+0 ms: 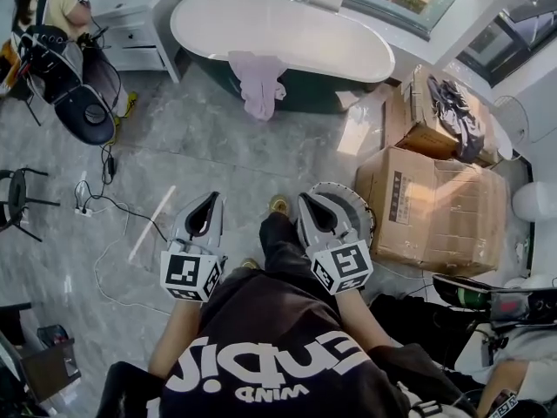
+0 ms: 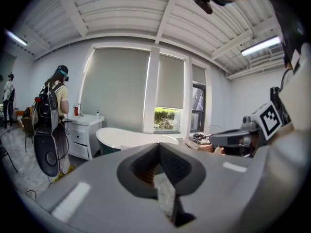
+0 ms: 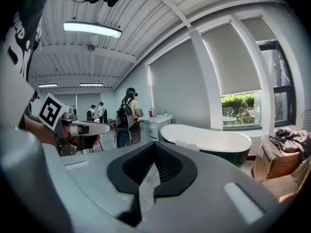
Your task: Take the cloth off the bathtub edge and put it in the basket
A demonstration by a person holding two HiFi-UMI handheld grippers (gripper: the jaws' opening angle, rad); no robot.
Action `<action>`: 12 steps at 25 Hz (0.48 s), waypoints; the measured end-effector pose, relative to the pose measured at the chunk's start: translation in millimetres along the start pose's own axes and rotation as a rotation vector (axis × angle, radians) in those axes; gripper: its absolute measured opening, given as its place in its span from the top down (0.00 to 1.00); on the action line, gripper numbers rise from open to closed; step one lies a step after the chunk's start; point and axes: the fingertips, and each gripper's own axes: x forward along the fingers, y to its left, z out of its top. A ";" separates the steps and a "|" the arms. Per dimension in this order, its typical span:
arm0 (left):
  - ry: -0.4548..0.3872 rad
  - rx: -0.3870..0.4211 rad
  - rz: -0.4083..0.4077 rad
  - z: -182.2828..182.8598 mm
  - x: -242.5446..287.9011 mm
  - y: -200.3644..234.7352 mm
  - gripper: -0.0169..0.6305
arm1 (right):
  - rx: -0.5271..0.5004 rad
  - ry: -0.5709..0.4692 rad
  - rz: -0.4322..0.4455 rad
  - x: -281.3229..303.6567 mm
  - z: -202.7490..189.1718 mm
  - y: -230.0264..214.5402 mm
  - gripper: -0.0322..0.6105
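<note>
**On the bathtub edge — one cloth, not collected**

Item: cloth (image 1: 258,84), pale pink, draped over the near edge of the white bathtub (image 1: 287,33), its lower end hanging down the dark outer wall. From the right gripper view it shows as a pale fold (image 3: 187,144) on the tub's edge.

Basket (image 1: 361,209): round, grey, on the floor near the person's feet, partly covered by the right gripper and well apart from the cloth.

Left gripper (image 1: 212,197): jaws pressed together, nothing between them, held level and pointing toward the tub.

Right gripper (image 1: 307,197): jaws likewise closed and empty — beside the left one, both far short of the cloth.

Surroundings: cardboard boxes (image 1: 435,207) to the right of the basket, dark clothes (image 1: 457,111) heaped on the farther box; a white cabinet (image 1: 139,16) left of the tub; a person with a backpack (image 1: 52,16) beside it; cables (image 1: 104,207) on the grey floor.
</note>
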 end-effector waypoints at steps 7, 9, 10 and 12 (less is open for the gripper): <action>-0.004 -0.028 0.006 8.0 47.5 24.3 0.98 | -0.014 0.021 0.009 38.9 6.1 -28.5 0.94; 0.001 -0.034 0.010 7.7 61.2 35.1 0.98 | -0.007 0.030 0.010 54.8 5.9 -35.8 0.94; 0.006 -0.037 0.013 6.5 68.4 40.0 0.98 | -0.006 0.034 0.012 62.3 6.0 -39.3 0.94; 0.020 -0.045 0.019 4.4 81.3 45.6 0.98 | -0.009 0.041 0.018 74.5 7.7 -46.6 0.94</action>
